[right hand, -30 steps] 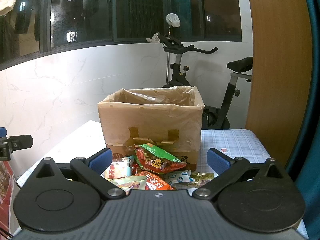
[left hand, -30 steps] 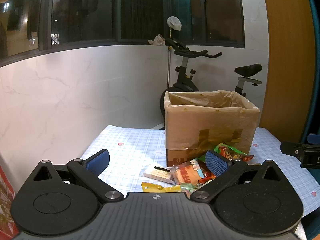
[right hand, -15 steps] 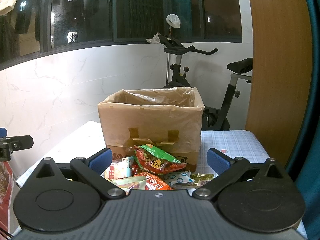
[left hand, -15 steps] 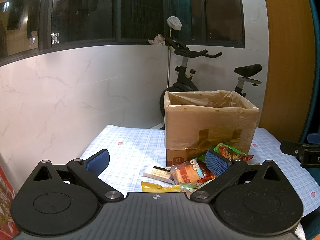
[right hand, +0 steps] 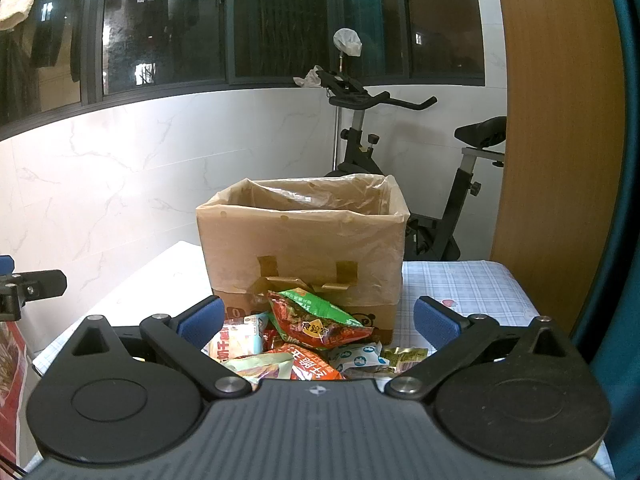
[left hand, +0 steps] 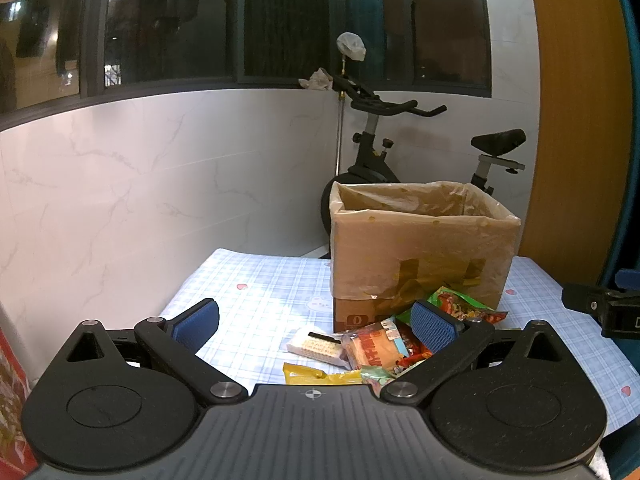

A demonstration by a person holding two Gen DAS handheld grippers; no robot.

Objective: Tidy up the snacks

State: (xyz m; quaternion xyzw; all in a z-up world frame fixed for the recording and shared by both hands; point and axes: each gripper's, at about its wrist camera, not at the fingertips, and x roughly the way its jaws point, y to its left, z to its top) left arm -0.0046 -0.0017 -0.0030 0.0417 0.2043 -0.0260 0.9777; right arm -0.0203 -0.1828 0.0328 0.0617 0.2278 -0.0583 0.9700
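A cardboard box point(left hand: 420, 256) point(right hand: 304, 256) lined with a plastic bag stands open on a blue checked tablecloth point(left hand: 260, 300). A pile of snack packets lies in front of it: a green and red bag point(right hand: 316, 320) point(left hand: 464, 306), an orange packet point(left hand: 372, 350), a white wafer pack point(left hand: 316, 345), a yellow packet point(left hand: 320, 376). My left gripper point(left hand: 316, 324) hovers open, short of the pile. My right gripper point(right hand: 318, 320) hovers open above the pile, holding nothing. Each gripper's tip shows at the edge of the other's view.
An exercise bike point(left hand: 380, 152) point(right hand: 448, 184) stands behind the table against a white marble wall. A wooden panel point(right hand: 556, 120) rises at the right. Bare tablecloth lies left of the box point(left hand: 248, 280) and to its right point(right hand: 460, 284).
The right gripper has drifted very slightly; the scene is otherwise the same and both grippers stay open.
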